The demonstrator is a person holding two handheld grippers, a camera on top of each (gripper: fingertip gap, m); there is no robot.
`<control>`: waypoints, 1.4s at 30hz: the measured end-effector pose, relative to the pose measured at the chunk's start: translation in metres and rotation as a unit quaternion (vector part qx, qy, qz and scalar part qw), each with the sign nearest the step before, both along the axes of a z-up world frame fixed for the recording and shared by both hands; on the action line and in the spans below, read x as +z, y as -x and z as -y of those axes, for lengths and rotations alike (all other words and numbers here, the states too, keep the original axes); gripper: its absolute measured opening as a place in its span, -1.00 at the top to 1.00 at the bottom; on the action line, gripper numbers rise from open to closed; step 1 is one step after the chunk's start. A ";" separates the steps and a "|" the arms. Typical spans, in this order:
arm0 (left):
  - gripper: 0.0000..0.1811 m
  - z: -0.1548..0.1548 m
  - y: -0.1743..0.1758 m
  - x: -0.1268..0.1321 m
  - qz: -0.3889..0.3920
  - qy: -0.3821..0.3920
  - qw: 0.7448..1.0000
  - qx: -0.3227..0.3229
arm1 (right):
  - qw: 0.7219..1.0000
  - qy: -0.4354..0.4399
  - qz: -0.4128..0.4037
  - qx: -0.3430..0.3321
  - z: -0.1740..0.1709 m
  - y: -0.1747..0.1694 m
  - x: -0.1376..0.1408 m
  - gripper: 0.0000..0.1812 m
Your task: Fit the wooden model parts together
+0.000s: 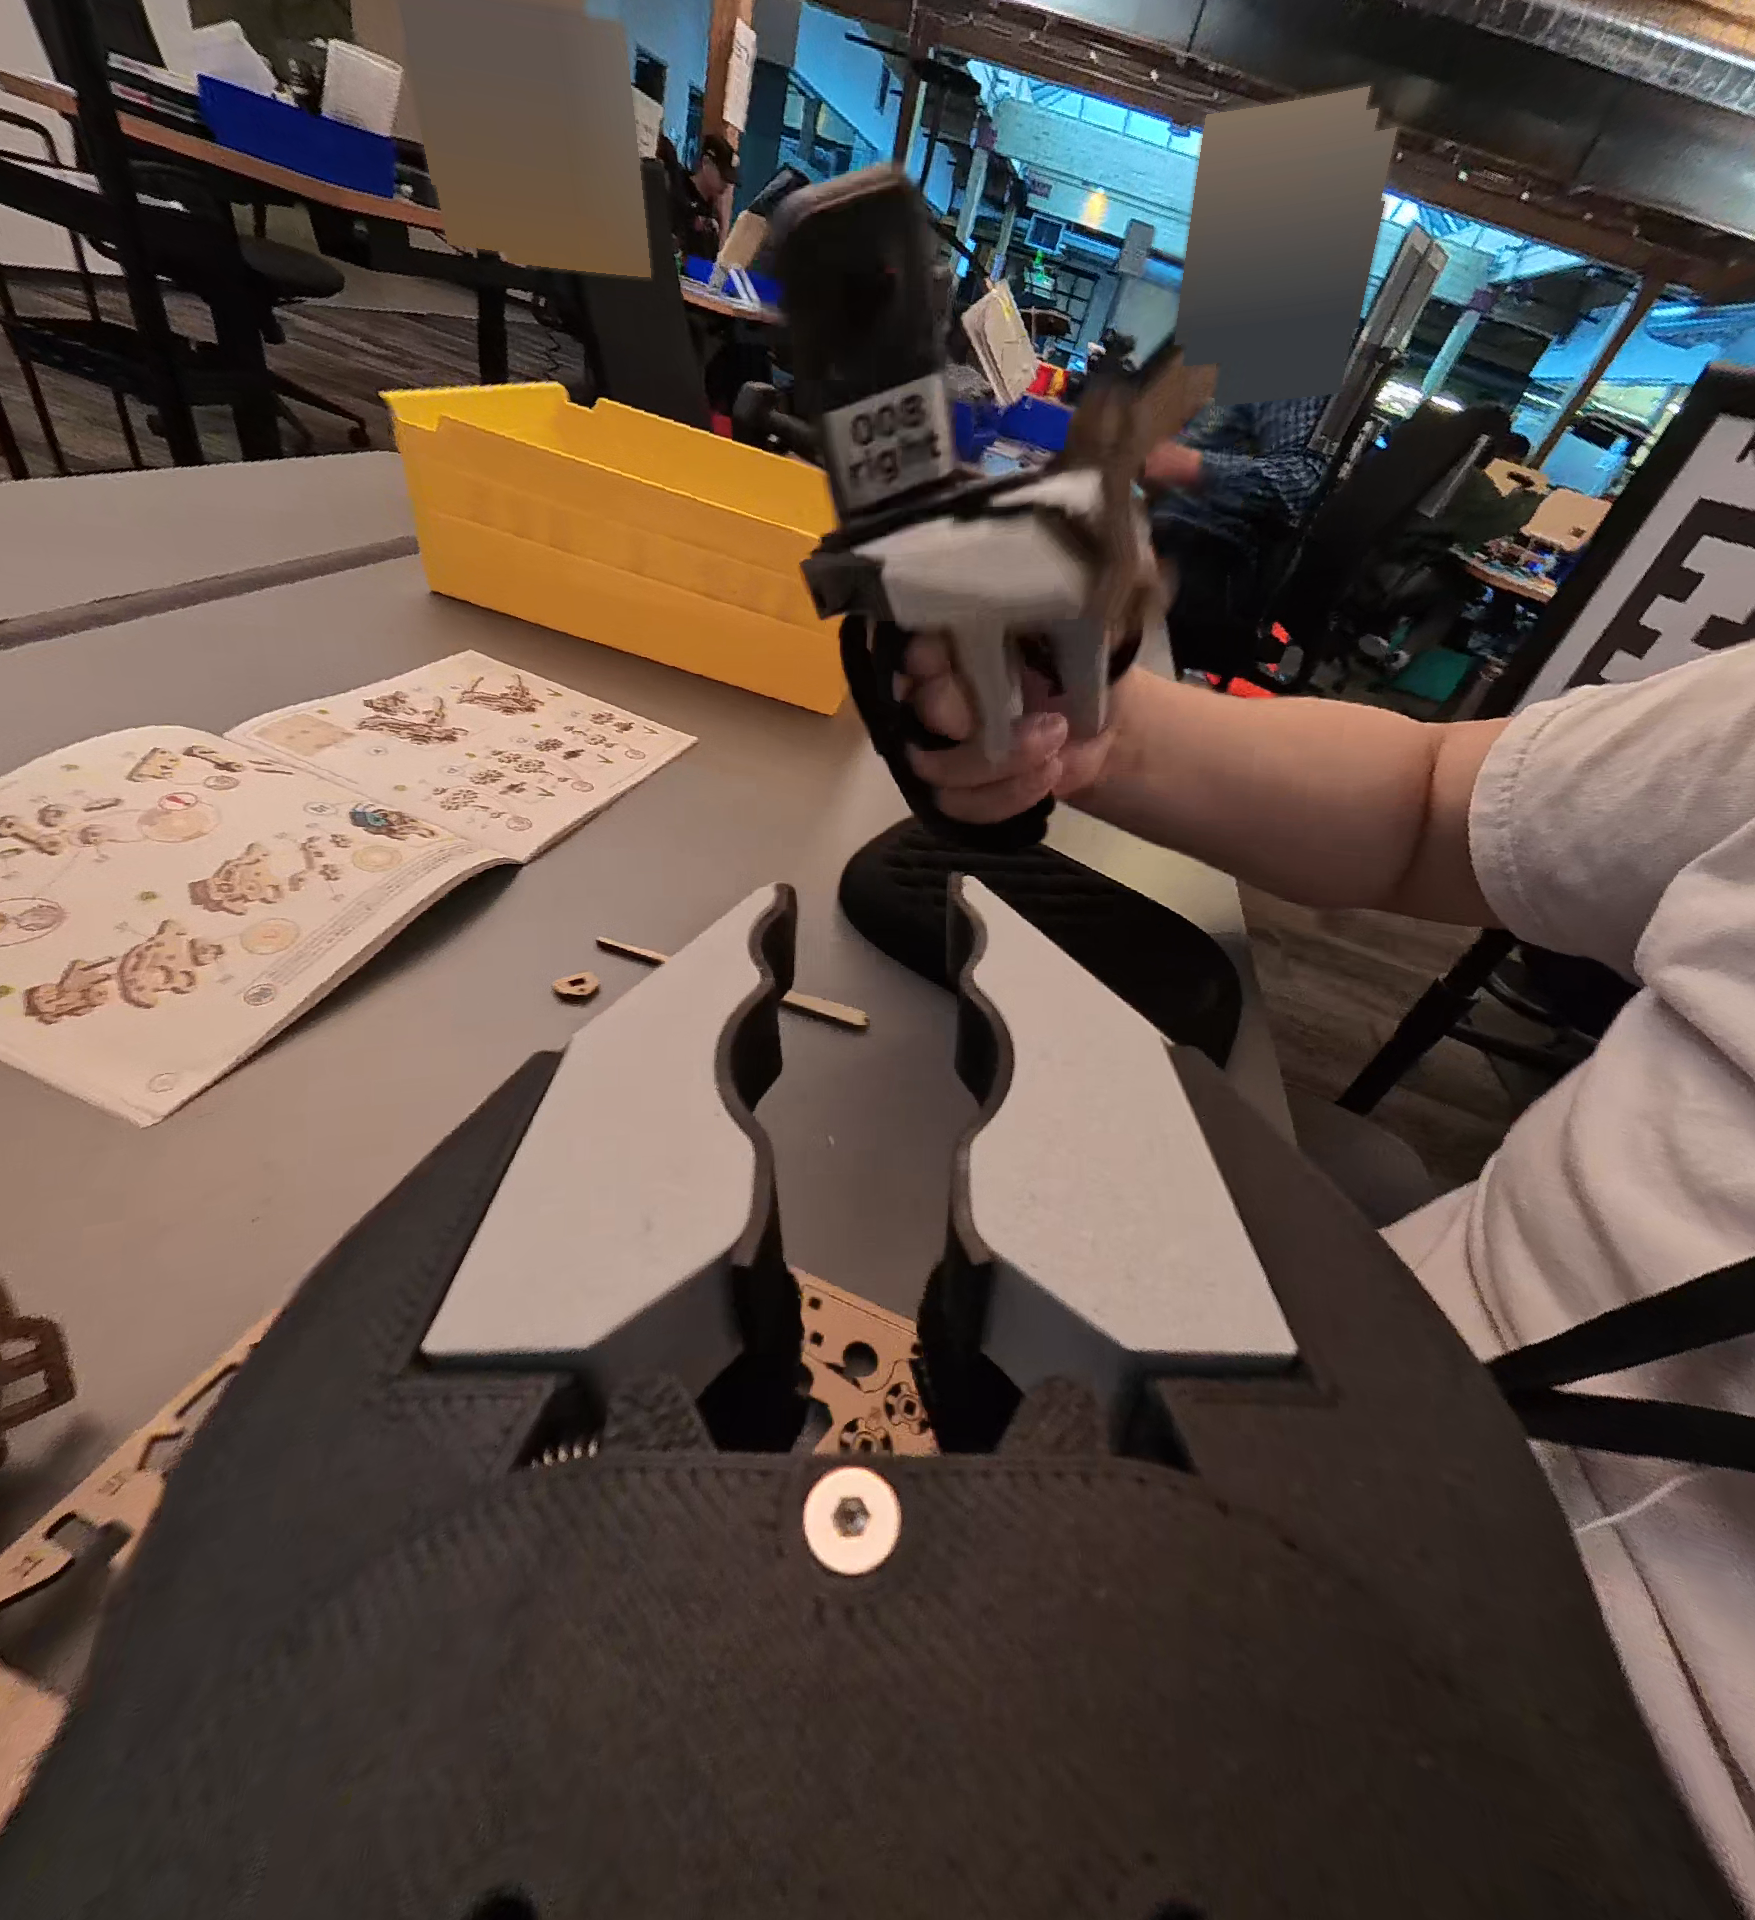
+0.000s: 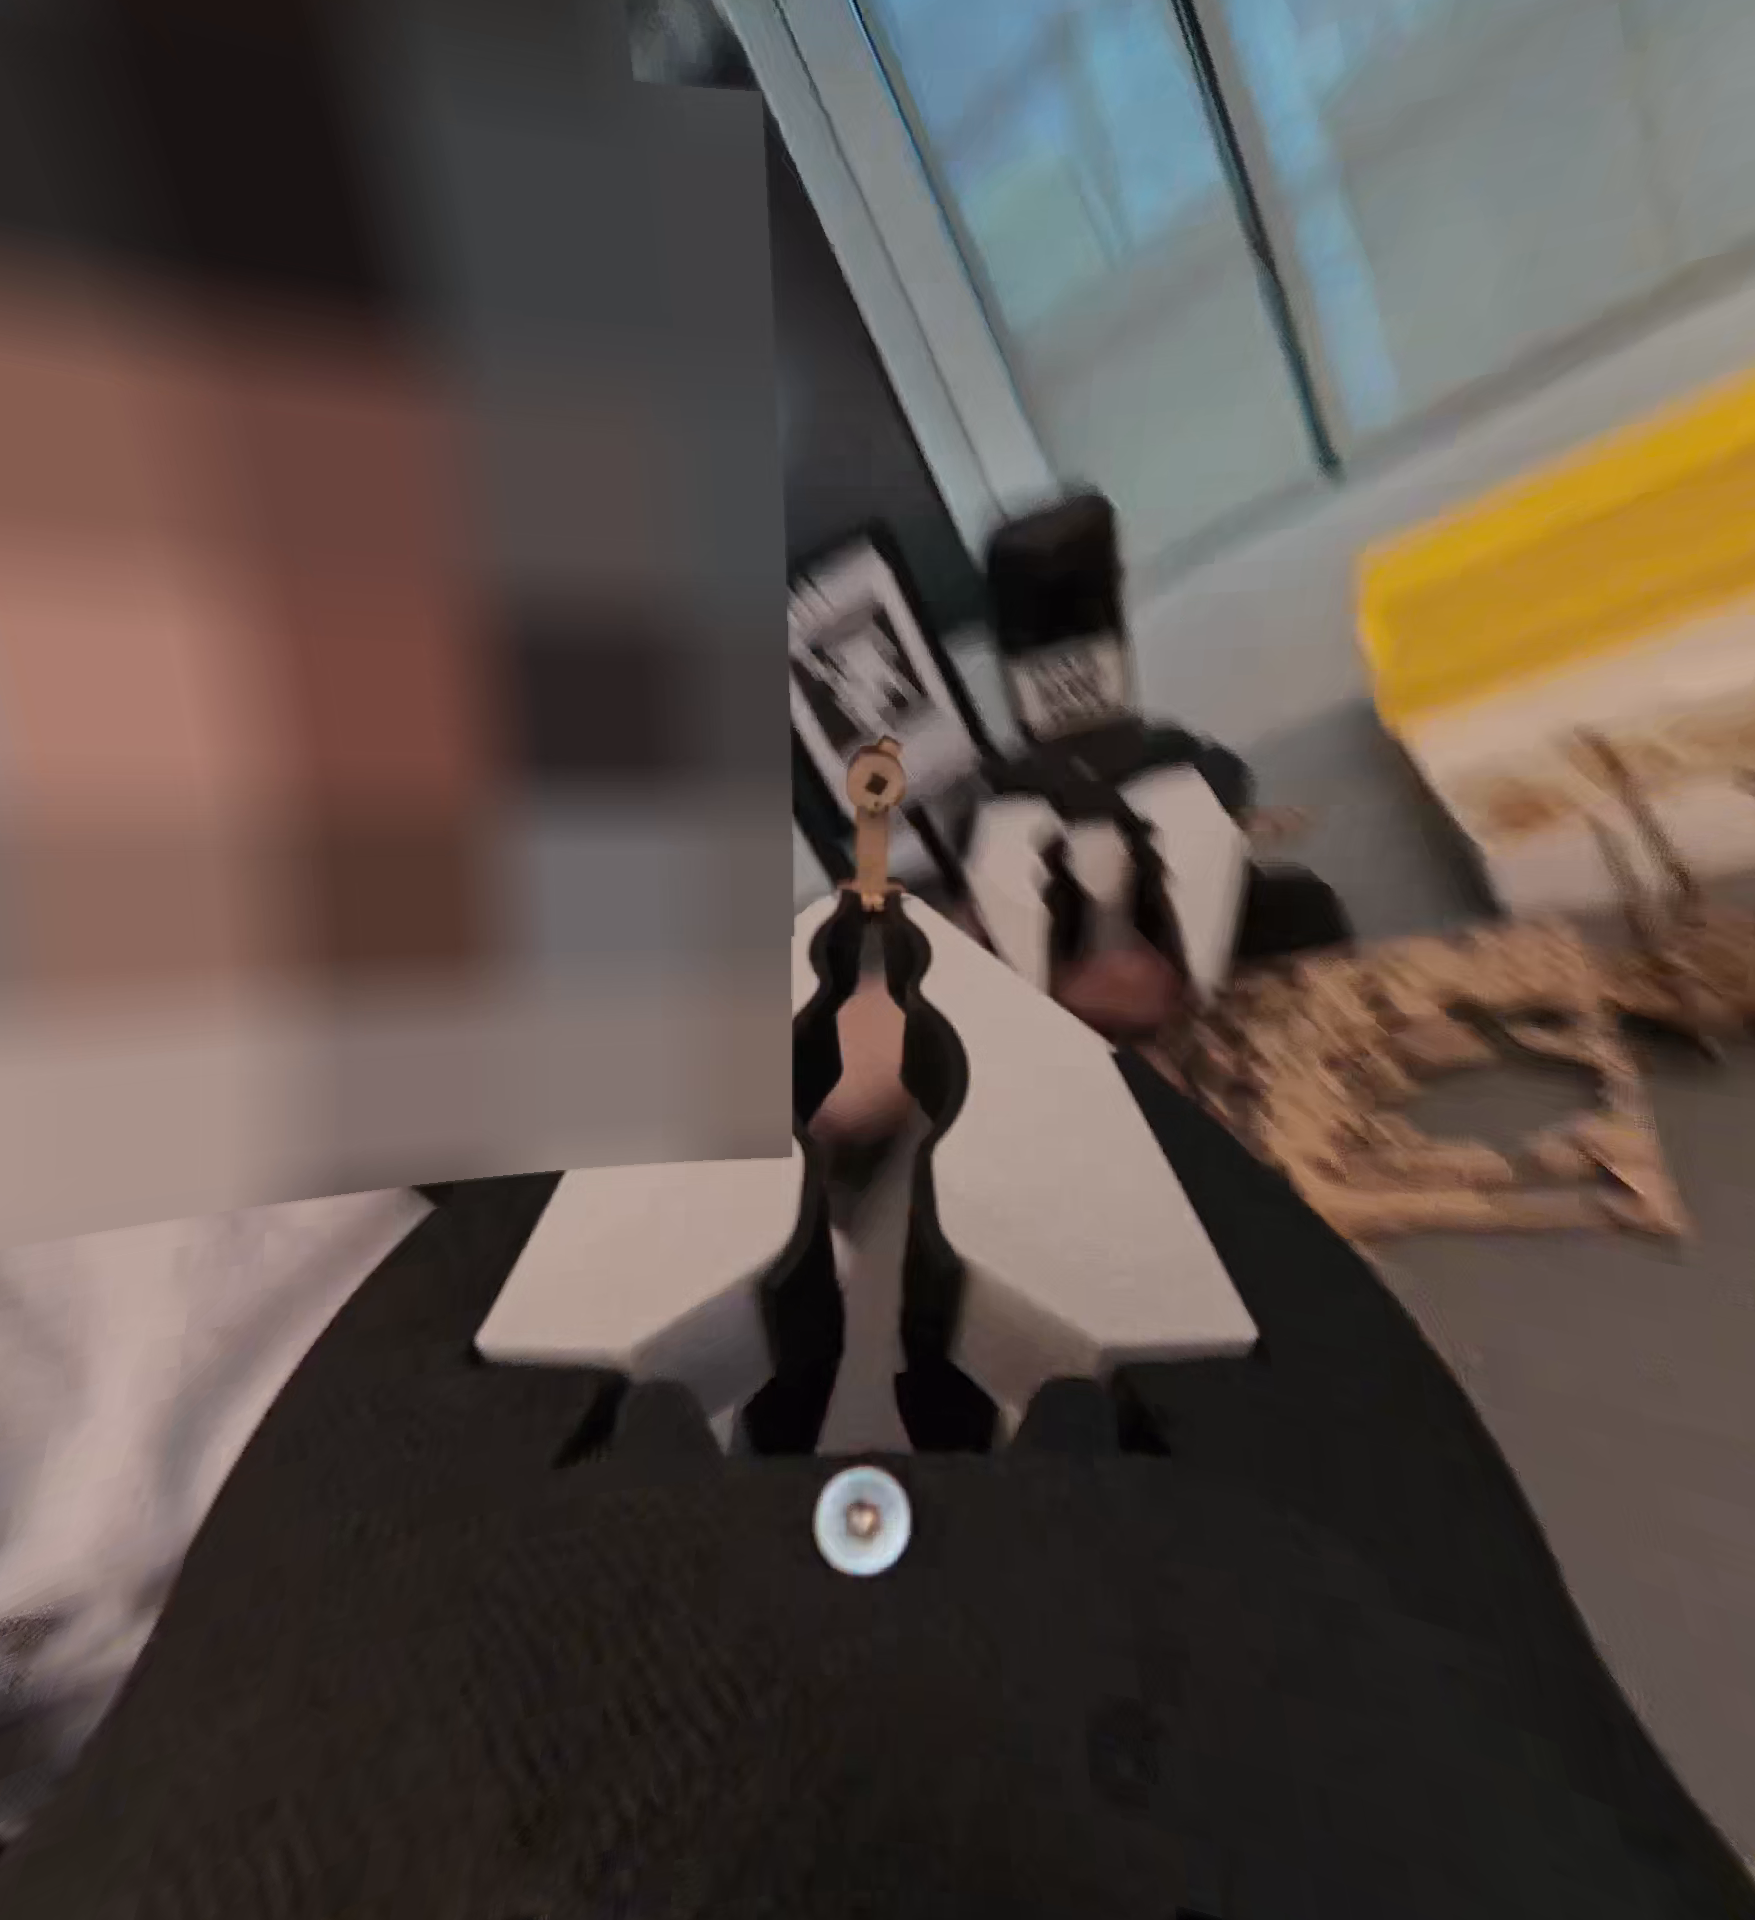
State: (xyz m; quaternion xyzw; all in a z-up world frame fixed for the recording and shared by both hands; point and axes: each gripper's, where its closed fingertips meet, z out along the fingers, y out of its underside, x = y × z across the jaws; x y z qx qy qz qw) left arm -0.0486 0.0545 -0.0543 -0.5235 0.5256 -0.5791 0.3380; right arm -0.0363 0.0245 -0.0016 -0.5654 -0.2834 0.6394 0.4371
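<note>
Right hand-held gripper (image 2: 868,902): raised off the grey bench (image 1: 177,1195), tips pinched on a small thin tan wooden model part with a round holed head (image 2: 873,821), which stands upright just beyond the tips.
Left hand-held gripper (image 1: 868,997): fingers apart, holding nothing, low over the bench.
Loose pieces: a thin wooden stick (image 1: 821,1006) and a tiny wooden tab (image 1: 576,985) lie just ahead of its tips; a punched plywood sheet (image 1: 11,1621) lies below-left.
Handling: likely light, stiff, snappable; grip the flat shank, never the head.
</note>
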 end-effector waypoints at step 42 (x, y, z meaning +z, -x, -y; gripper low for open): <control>0.73 -0.033 0.007 -0.004 -0.015 0.060 0.996 0.065 | 0.652 -0.135 0.741 0.083 -0.020 -0.029 -0.168 0.97</control>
